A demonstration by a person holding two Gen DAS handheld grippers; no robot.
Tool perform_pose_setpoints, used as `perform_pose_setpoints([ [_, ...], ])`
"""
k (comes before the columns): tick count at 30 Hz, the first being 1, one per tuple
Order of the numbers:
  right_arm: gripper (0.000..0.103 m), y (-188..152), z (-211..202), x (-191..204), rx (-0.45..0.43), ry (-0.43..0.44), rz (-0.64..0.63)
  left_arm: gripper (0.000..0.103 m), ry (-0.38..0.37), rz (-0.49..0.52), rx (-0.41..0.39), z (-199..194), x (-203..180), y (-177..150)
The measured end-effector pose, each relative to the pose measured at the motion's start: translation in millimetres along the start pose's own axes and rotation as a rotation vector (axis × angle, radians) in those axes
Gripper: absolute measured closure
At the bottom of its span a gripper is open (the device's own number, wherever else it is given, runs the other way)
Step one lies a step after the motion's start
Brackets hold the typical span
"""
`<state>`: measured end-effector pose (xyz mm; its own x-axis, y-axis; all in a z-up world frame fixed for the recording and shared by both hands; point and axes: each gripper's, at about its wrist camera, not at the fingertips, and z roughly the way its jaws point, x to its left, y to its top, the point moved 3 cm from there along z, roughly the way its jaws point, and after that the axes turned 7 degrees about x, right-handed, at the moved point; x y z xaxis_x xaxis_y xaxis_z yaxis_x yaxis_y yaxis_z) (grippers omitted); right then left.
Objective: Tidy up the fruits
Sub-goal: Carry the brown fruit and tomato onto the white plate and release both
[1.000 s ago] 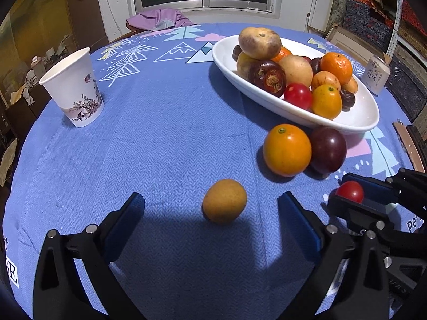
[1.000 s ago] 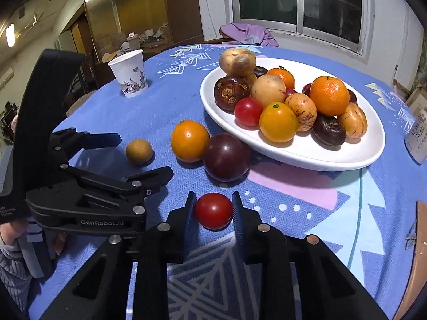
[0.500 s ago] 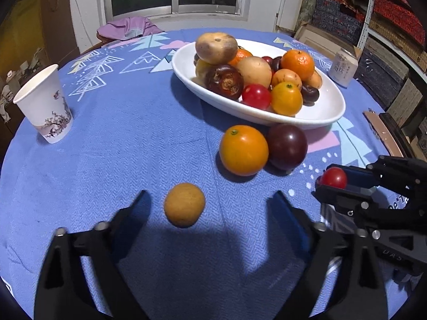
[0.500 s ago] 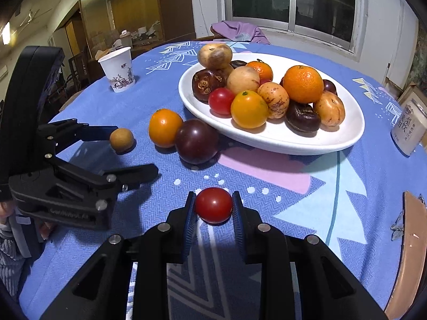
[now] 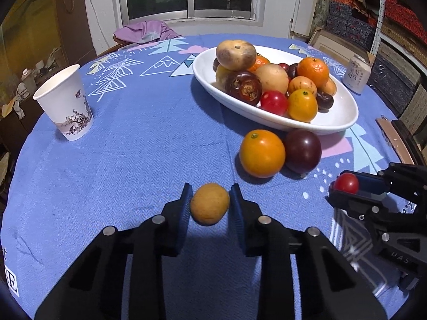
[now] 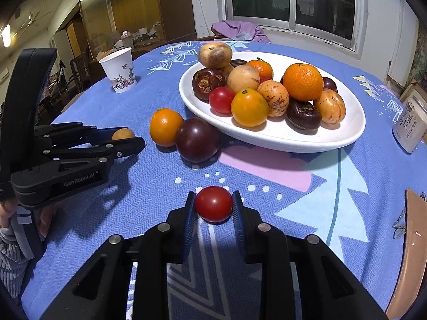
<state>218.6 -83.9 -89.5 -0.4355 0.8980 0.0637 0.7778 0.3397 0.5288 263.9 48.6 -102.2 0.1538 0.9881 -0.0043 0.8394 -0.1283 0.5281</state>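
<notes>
My left gripper [image 5: 210, 202] is shut on a small tan round fruit [image 5: 209, 203] low over the blue tablecloth; it also shows in the right wrist view [image 6: 122, 134]. My right gripper [image 6: 213, 204] is shut on a red cherry tomato [image 6: 213, 204], also seen in the left wrist view [image 5: 346, 183], held just above the cloth. A white oval bowl [image 5: 339, 117] [image 6: 341, 133] holds several fruits. An orange [image 5: 262, 153] [image 6: 165, 127] and a dark purple plum [image 5: 303, 150] [image 6: 197, 140] lie on the cloth in front of the bowl.
A paper cup [image 5: 65, 102] [image 6: 120, 70] stands at the left. A drink can [image 5: 357, 73] [image 6: 409, 125] stands to the right of the bowl. A brown board [image 6: 408, 253] lies at the table's right edge. Purple cloth [image 5: 145, 32] lies at the far edge.
My left gripper moved forward and closed its fingers on the tan fruit. My right gripper kept its hold on the tomato and lifted it slightly.
</notes>
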Motion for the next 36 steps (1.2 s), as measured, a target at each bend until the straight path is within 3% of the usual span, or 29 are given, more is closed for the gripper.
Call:
perform_pose_setpoints([
  [5,0.076,-2.6,-1.5,1.0,-0.001,0.000,0.000,0.077,-0.032,0.000,-0.006,-5.5,-8.6,-7.5],
  [9,0.076,-7.0,-10.6,2.9,-0.017,0.012,0.003,0.077,-0.037,0.060,-0.048,-16.6,-32.6,-12.6],
  [14,0.076,-4.6,-60.8,-7.8,-0.158,0.000,0.037,0.077,-0.019,0.123,-0.160,-53.6,-59.4,-3.5],
  [19,0.076,22.3,-124.0,-50.3,-0.319,-0.014,0.129,0.077,-0.048,0.092,-0.263,-98.1,-66.9,53.6],
  [24,0.077,70.1,-143.7,-90.1,-0.390,-0.004,0.211,0.077,-0.069,0.044,-0.303,-104.2,-77.7,113.6],
  [28,0.077,96.6,-103.1,-105.2,-0.328,0.030,0.223,0.077,-0.062,0.017,-0.243,-61.8,-82.2,142.4],
  [32,0.076,86.4,-46.5,-101.3,-0.179,0.030,0.178,0.077,-0.070,0.013,-0.155,-12.4,-84.9,146.8],
  [36,0.076,78.1,-17.9,-96.0,-0.113,-0.012,0.162,0.077,-0.097,0.012,-0.115,16.8,-87.5,144.8],
])
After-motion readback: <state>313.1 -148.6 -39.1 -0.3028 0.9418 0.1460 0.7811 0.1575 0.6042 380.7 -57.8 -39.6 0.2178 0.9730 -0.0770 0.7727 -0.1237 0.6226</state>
